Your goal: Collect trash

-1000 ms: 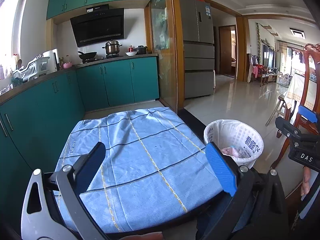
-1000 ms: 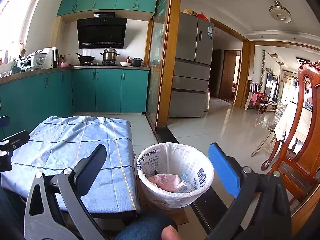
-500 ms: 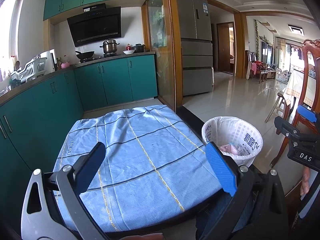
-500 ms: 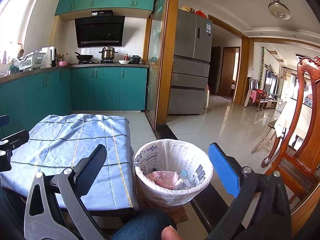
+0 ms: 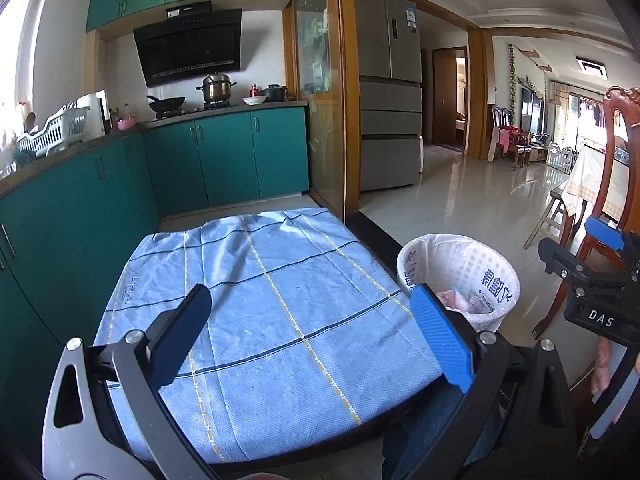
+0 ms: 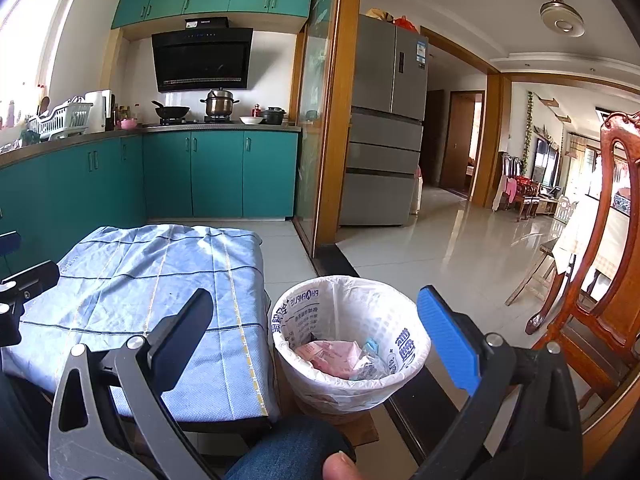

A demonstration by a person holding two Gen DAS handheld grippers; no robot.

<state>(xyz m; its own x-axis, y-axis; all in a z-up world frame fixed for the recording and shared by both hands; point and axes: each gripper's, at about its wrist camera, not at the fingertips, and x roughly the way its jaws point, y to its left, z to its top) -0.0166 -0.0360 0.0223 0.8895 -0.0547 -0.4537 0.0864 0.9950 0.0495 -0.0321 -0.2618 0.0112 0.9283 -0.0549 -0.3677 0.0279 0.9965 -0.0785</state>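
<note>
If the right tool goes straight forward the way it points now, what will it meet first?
Most likely the white-lined trash bin: it sits between the open fingers of the right tool, just ahead and slightly below. Depth is hard to judge, so a level path might pass over its rim.

Black-framed grippers [image 5: 316,336], one blue pad [image 5: 440,336] each, "DAS" label

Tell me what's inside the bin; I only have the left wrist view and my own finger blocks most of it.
Observer: The bin holds pink crumpled wrappers low on its white liner.
Operator: Report anything else in there.
Observer: A small light-blue scrap lies beside the pink ones.
Operator: Say what the bin stands on.
Observer: It stands on a low wooden board, right beside the table.
Operator: Give me the right gripper.
Observer: The right gripper is open and empty.
</note>
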